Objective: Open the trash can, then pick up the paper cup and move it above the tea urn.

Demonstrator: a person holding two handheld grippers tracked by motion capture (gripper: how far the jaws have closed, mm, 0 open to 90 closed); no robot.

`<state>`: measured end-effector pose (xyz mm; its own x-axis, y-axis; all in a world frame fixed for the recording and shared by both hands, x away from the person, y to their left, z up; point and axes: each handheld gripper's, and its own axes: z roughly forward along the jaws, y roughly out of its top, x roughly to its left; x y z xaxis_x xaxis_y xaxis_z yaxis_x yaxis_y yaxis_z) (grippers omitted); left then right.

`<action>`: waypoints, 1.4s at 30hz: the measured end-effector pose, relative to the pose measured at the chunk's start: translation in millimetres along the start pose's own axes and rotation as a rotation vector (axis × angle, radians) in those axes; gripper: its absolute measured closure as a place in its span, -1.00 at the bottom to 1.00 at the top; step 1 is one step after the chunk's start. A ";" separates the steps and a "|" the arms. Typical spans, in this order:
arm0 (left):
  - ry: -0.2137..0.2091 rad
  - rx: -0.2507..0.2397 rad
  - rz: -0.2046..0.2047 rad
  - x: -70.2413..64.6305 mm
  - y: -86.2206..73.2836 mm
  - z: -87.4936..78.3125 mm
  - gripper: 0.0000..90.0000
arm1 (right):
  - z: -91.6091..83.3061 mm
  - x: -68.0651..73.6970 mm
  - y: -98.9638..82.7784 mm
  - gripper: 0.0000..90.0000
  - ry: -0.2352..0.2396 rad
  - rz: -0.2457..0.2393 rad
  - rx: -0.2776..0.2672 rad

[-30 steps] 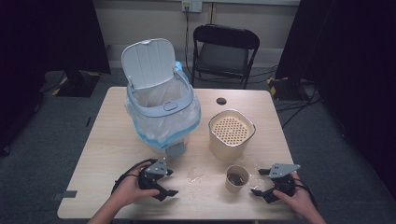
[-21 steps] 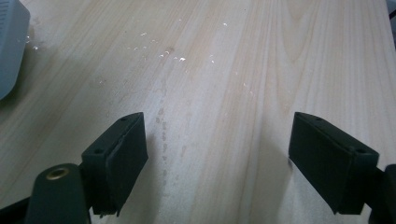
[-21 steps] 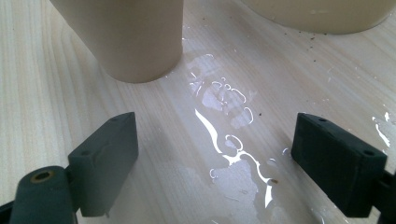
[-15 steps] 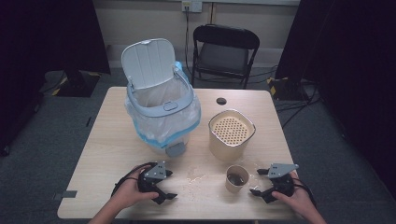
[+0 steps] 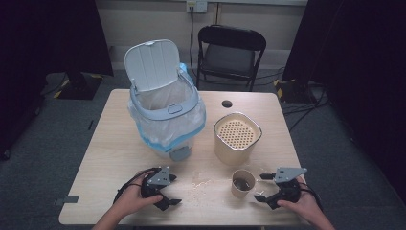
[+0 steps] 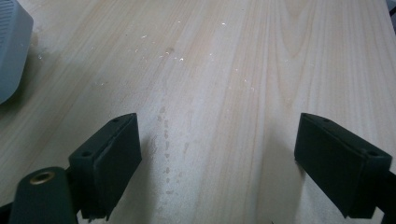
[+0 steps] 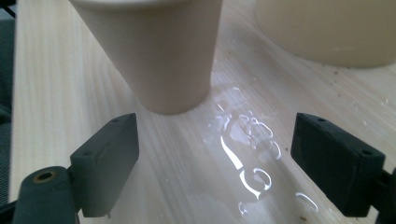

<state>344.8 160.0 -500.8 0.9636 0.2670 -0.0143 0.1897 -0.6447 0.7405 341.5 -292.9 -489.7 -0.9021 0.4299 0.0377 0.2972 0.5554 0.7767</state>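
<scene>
Our right gripper point(image 5: 266, 194) rests with jaws spread and empty, the paper cup point(image 5: 242, 183) just ahead of them, slightly toward the left jaw, standing beside spilled liquid point(image 7: 243, 140). We should centre it before clamping, then squeeze gently. Our left gripper point(image 5: 167, 197), its jaws just widened, holds nothing above crumbs point(image 6: 173, 53).

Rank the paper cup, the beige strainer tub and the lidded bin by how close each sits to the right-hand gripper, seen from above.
From the right gripper:
1. Paper cup, just to its left.
2. Beige strainer tub, behind the cup.
3. Lidded bin, far left at the back.
</scene>
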 end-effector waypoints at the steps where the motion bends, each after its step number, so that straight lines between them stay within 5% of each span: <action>1: 0.000 0.000 0.000 0.0 0.0 0.0 -0.70 | -0.2 0.6 1.3 -0.67 0.003 -0.006 -0.006; 25: 0.000 -0.003 -0.003 -0.4 -0.2 0.5 -0.70 | 17.1 10.1 13.2 -0.68 0.138 -0.001 -0.127; 42: 0.001 -0.004 -0.008 -0.8 -0.2 0.7 -0.71 | 24.5 8.7 15.1 -0.67 0.137 0.010 -0.256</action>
<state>344.1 159.4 -501.4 0.9618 0.2730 -0.0200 0.1969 -0.6393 0.7433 345.9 -263.3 -493.0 -0.9385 0.3247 0.1176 0.2337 0.3464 0.9085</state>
